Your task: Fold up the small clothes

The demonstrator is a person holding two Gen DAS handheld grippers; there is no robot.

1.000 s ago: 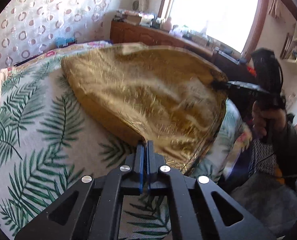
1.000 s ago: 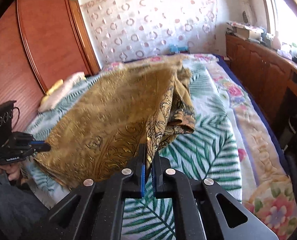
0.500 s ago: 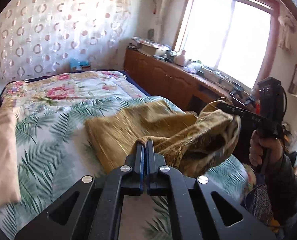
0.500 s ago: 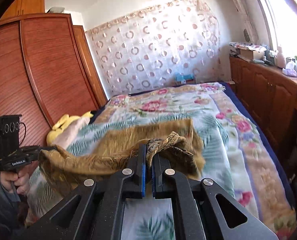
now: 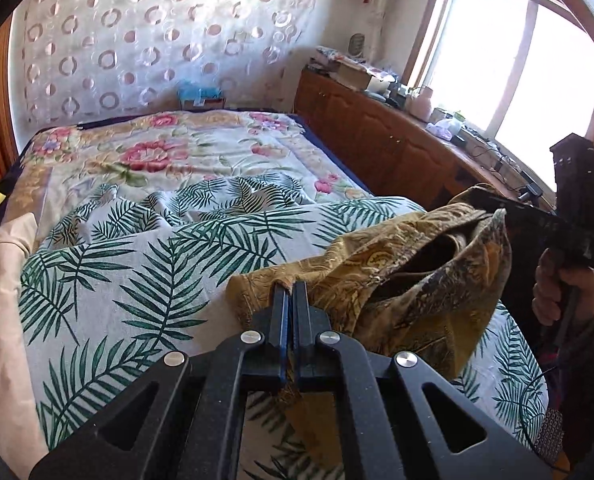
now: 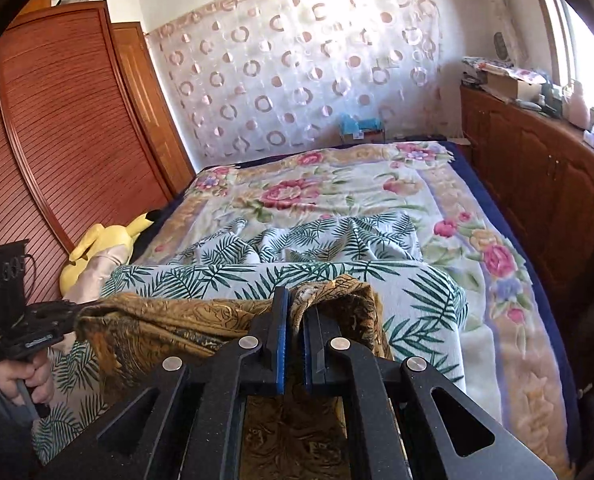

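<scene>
We hold the left tongs [image 5: 290,292] pinched tight on an edge of the mustard-gold patterned cloth garment [image 5: 401,280], the blue-lined pads pressed together with the fabric caught between them. Across from us, the right tongs [image 6: 292,312] are opening now: a narrow gap shows between the blue pads, and a fold of that same gold garment sits in the gap. Whether the pads are touching it, we cannot tell.

The garment hangs bunched between our two tools at the near edge of the bed, sagging in a loose pouch, its lower part draped over the white sheet printed with green palm leaves [image 5: 137,264]. Behind that sheet lies the cream blanket with pink flowers [image 6: 337,188], spread flat to the far end of the bed.

From the left camera we see our right hand [image 5: 557,288] gripping its black handle, beside the long brown wooden cabinet [image 5: 377,144] under the bright window. From the right camera, our left hand [image 6: 25,384] grips its handle low at the left, in front of the reddish slatted wardrobe door [image 6: 57,140]. A yellow plush toy [image 6: 101,248] rests against that side.
</scene>
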